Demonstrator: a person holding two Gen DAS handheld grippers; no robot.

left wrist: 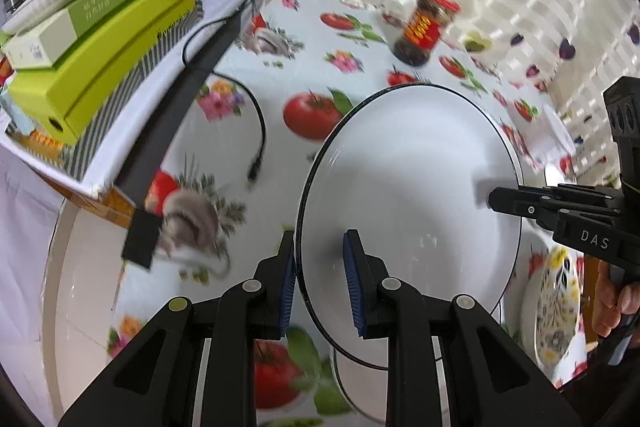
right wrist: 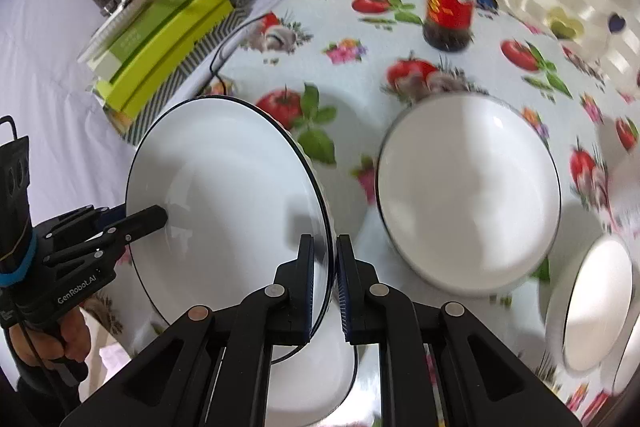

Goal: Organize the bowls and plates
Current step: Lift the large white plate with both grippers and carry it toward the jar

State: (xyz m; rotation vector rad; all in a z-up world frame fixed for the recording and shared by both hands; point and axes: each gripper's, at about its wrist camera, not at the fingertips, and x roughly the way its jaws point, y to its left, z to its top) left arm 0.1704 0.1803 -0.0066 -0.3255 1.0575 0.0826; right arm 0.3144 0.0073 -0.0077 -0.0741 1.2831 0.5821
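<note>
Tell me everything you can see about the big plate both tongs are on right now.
The plate is round, glossy white with a thin dark rim line, and looks ceramic. It appears empty and is held tilted above the table. The left tongs clamp one edge, the right tongs the opposite edge, pads on both faces. Another white dish lies below it; contact between them cannot be told.

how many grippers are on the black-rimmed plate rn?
2. Left gripper clamps the plate at its left rim; right gripper clamps the opposite rim.
</note>
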